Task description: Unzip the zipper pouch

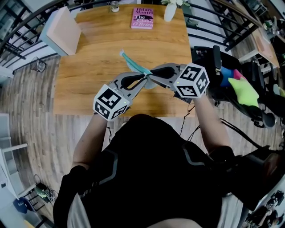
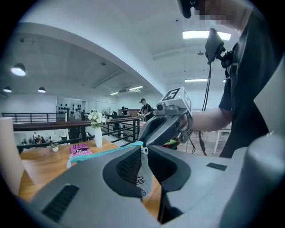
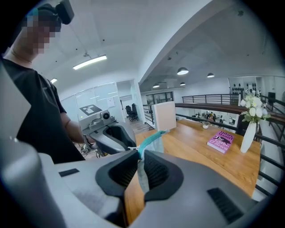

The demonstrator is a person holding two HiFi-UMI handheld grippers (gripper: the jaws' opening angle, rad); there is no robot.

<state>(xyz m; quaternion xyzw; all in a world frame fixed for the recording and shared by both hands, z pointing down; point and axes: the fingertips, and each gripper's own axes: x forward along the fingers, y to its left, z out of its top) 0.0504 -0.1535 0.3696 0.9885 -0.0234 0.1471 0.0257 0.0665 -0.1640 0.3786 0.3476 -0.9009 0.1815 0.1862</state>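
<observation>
I hold a pale grey zipper pouch (image 1: 150, 83) with a teal zipper band (image 1: 135, 65) in the air over the wooden table (image 1: 89, 89). The two grippers meet nose to nose at one end of the band. My left gripper (image 1: 145, 77) (image 2: 143, 149) is shut on the small white zipper pull (image 2: 144, 151). Facing it, my right gripper (image 1: 149, 75) (image 3: 140, 154) is shut on the pouch's top edge beside that pull. The pouch cloth (image 3: 141, 176) hangs below the fingertips. The teal band (image 3: 153, 139) runs away from both grippers toward the far side of the table.
A pink book (image 1: 142, 18) and a white vase of flowers (image 1: 170, 11) stand at the table's far edge. A pale upright box (image 1: 62, 31) sits at the far left corner. Black railings ring the table. A dark seat with blue and green things (image 1: 242, 91) is at the right.
</observation>
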